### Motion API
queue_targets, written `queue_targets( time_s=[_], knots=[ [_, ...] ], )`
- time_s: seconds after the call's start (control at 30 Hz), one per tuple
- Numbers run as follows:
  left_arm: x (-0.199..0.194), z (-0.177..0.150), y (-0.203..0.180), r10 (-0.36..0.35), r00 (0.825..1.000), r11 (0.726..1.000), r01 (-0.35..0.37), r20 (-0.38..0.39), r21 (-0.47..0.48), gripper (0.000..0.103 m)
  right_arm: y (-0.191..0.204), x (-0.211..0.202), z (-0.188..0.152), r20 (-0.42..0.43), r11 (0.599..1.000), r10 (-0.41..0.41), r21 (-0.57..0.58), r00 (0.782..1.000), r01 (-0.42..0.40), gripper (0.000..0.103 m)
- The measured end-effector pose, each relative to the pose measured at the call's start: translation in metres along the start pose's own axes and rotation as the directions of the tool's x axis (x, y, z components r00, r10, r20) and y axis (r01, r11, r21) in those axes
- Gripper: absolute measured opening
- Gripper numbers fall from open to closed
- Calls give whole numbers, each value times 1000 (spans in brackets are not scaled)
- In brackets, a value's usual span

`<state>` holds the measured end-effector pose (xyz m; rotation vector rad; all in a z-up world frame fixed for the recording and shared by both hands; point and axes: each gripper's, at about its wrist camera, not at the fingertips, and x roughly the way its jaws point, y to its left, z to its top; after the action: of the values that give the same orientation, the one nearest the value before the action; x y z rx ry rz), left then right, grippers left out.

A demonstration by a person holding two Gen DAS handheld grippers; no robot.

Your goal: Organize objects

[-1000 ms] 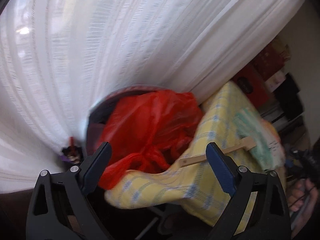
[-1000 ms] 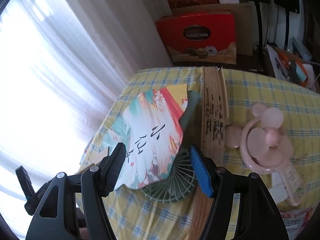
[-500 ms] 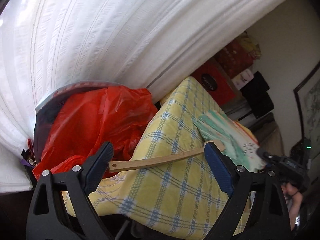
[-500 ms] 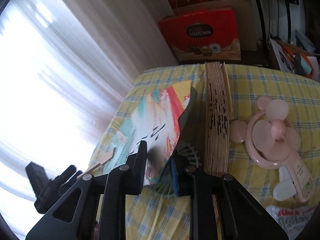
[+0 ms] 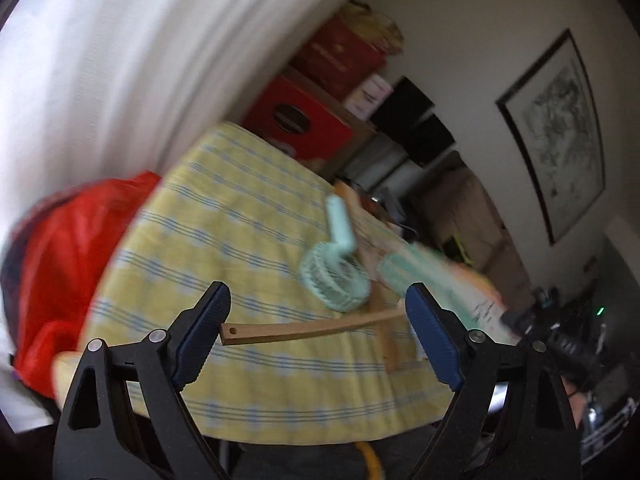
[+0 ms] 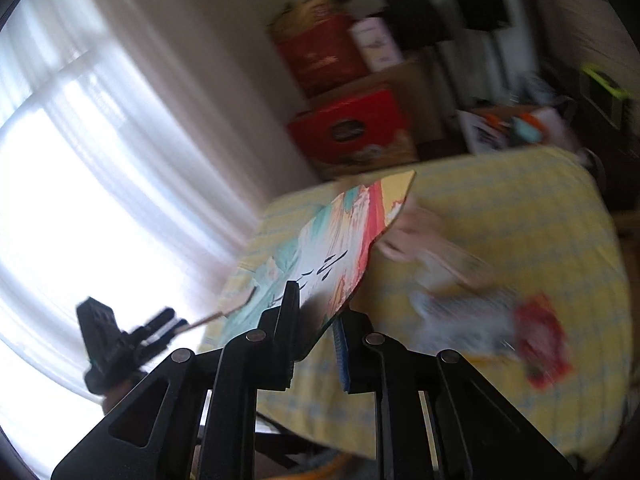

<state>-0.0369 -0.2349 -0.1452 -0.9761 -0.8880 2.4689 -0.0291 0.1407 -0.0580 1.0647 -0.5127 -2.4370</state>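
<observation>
Tongs — right — tilted downward, clamped on painted fan.

Bright white curtains; framed picture on wall.

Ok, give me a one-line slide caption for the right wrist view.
Right gripper clamps the edge of a painted paper fan, lifted above the yellow checked tablecloth.

A yellow checked tablecloth covers the table, bearing a mint handheld fan
</observation>
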Motion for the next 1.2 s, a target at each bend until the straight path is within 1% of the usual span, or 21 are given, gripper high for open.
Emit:
queue_targets(
  time_s=[0.13, 0.23, 0.27, 0.33, 0.4, 0.5, 0.57, 0.63, 0.67, 0.7, 0.77, 0.8, 0.83, 0.9, 0.97, 1.0, 1.03, 1.07, 1.1, 1.13, 1.2],
  knots=[
    [25, -10, -27, 25, 997, 998, -20, -67, 66, 87, -36, -16, -26, -27, 996, -61, 67, 998, 62, 17],
    [40, -18, -44, 31, 994, 993, -19, -101, 117, 81, -59, -25, -40, -54, 991, -72, 111, 996, 77, 18],
    [42, -19, -47, 32, 994, 992, -19, -108, 123, 80, -62, -25, -44, -76, 990, -95, 98, 993, 102, 19],
    [48, -24, -56, 35, 990, 989, -14, -136, 150, 80, -65, -22, -48, -116, 992, -87, 85, 989, 97, 22],
    [54, -29, -64, 77, 983, 978, -42, -165, 204, 78, -65, -16, -52, -150, 992, -93, 68, 984, 104, 23],
    [49, -33, -67, 147, 973, 957, -94, -179, 273, 78, -66, -14, -56, -147, 993, -90, 66, 985, 101, 23],
    [41, -37, -64, 171, 965, 939, -97, -200, 331, 78, -66, -13, -57, -145, 994, -82, 65, 986, 93, 23],
    [35, -47, -64, 236, 946, 896, -124, -222, 427, 80, -70, -9, -57, -151, 994, -75, 72, 986, 86, 23],
    [33, -54, -63, 292, 927, 863, -149, -235, 482, 80, -73, -8, -57, -152, 993, -70, 80, 986, 83, 23],
    [35, -60, -59, 352, 900, 834, -175, -259, 524, 80, -75, -8, -56, -152, 993, -65, 89, 986, 79, 23],
    [43, -70, -52, 445, 847, 790, -220, -289, 573, 76, -78, -8, -56, -154, 992, -60, 98, 986, 76, 23],
    [46, -73, -50, 464, 836, 779, -226, -295, 585, 73, -80, -8, -56, -157, 992, -58, 105, 986, 76, 23],
    [48, -77, -49, 466, 832, 776, -219, -302, 592, 67, -81, -9, -56, -159, 991, -57, 112, 986, 75, 23],
    [47, -80, -55, 448, 845, 770, -199, -292, 606, 65, -85, -11, -57, -161, 989, -52, 125, 986, 73, 23],
    [45, -85, -64, 394, 863, 784, -135, -317, 606, 57, -86, -14, -55, -155, 989, -54, 125, 986, 74, 23],
    [45, -88, -68, 377, 868, 782, -112, -322, 613, 56, -87, -15, -55, -152, 989, -56, 126, 987, 75, 23],
    [45, -90, -74, 366, 872, 775, -93, -325, 625, 47, -87, -15, -55, -149, 989, -57, 127, 987, 76, 23],
    [46, -93, -79, 362, 875, 767, -83, -322, 637, 33, -87, -16, -54, -147, 988, -58, 130, 987, 78, 23],
    [50, -91, -80, 355, 876, 768, -73, -327, 637, 28, -88, -15, -54, -149, 988, -59, 132, 987, 79, 23],
    [52, -91, -82, 342, 876, 774, -58, -340, 630, 25, -88, -15, -55, -150, 988, -56, 134, 987, 76, 23],
    [54, -94, -84, 330, 881, 768, -41, -340, 640, 25, -88, -15, -55, -150, 987, -62, 136, 987, 82, 25]
  ],
)
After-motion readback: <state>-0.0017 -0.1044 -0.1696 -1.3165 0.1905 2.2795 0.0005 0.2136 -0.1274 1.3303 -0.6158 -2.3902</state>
